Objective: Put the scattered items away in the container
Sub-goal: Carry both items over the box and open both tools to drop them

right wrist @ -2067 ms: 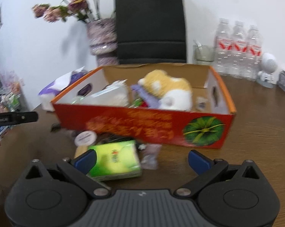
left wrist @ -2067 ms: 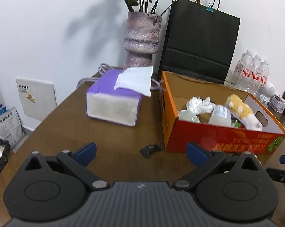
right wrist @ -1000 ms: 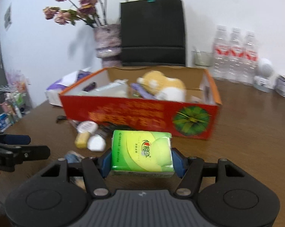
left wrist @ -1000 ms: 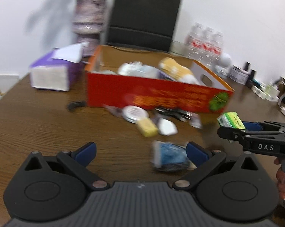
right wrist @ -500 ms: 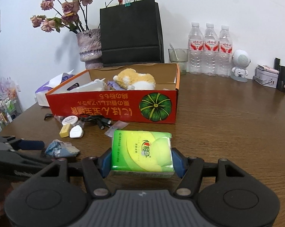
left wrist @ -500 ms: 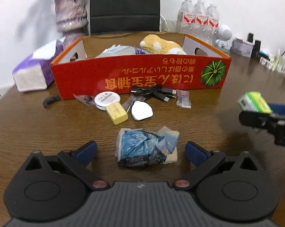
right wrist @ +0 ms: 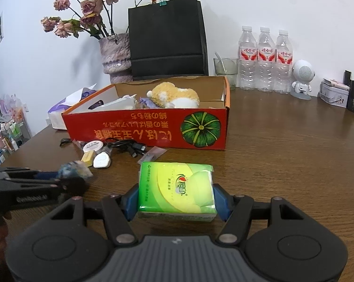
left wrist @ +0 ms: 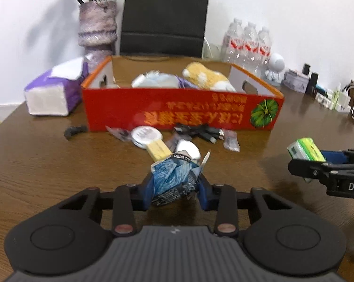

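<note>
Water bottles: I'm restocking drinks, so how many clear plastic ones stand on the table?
3: clear plastic water bottles with red labels stand in a row at the back wall, left, middle, right. More may be hidden.

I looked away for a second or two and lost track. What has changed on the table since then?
The left gripper swung from the tissue box to the crumpled blue packet; its jaws are closing on it. The right gripper picked up the green tissue pack. The red box and remaining clutter stayed put.

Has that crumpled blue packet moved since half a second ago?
Yes. The blue packet lay flat between open fingers; now the closing left gripper pinches it, nearer the camera, farther from the red box.
</note>
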Demonstrator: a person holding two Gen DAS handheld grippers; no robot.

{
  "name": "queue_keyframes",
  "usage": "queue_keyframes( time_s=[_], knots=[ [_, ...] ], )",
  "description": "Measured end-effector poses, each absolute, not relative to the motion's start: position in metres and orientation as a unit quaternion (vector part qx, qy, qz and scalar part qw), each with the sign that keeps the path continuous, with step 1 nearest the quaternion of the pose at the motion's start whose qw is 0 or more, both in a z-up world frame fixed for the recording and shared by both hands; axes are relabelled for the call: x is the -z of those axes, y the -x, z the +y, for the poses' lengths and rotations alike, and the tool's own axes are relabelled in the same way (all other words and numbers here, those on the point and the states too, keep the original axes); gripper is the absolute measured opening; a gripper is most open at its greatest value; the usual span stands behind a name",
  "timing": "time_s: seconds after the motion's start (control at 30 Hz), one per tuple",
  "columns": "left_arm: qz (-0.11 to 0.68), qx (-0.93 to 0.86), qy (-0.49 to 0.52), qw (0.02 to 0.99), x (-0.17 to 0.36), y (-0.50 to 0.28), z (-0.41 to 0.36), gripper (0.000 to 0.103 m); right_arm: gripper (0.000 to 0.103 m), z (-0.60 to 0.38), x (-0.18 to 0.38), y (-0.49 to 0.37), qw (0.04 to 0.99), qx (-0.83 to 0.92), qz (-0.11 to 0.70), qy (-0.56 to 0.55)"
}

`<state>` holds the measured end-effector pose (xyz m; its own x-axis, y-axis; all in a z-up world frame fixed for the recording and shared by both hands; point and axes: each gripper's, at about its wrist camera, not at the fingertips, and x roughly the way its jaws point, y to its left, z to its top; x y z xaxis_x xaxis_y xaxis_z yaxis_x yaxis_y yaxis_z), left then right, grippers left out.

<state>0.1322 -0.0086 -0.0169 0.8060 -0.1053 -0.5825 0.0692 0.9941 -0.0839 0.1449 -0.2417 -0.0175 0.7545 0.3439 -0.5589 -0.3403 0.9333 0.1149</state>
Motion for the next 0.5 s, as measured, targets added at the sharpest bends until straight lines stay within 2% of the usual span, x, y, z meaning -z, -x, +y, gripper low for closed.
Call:
queue_keyframes(
  time_s=[0.5],
  knots=[
    [0.183,0.031,0.06,0.981,-0.059,-0.184,0.049,0.039,0.062,-0.226,-0.04,-0.204,0.956,-0.167,0.24,-0.014]
  ],
)
